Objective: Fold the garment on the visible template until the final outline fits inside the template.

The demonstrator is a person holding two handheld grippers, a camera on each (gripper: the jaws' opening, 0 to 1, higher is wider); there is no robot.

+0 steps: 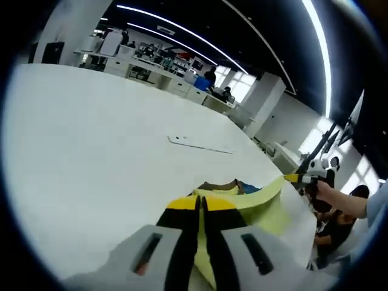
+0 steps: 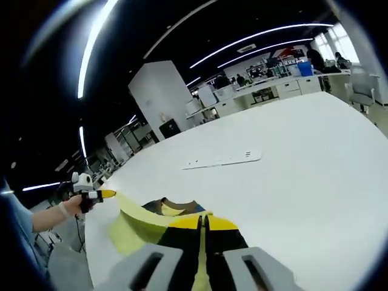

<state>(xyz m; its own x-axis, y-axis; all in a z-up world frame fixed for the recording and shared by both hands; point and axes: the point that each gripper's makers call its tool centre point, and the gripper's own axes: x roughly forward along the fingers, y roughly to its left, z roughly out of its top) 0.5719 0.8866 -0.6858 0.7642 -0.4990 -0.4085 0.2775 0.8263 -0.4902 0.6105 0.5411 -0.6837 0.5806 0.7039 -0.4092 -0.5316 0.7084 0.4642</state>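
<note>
I have the yellow-green garment lifted off the white counter and stretched between my two tools: the left gripper has its jaws pressed together on one edge of the cloth, and in the same view the right gripper shows further along that edge, its yellow tips pinching the fabric with a hand behind it. From the right gripper view the picture mirrors this: the right gripper is clamped on the cloth close to the lens, and the left gripper holds the far end of the taut yellow band of garment. A darker inner part with a touch of blue shows near the middle of the fold. Beyond the garment, further across the counter, lies a thin flat white strip with small marks; I judge this may be an edge of the template, though I cannot tell for certain. To do this fold well, I should keep both grips level and the edge evenly tensioned, carry it over in one sweep so the fold line stays straight, lower it flat before releasing, and avoid dragging the lower layer off its place on the counter.
</note>
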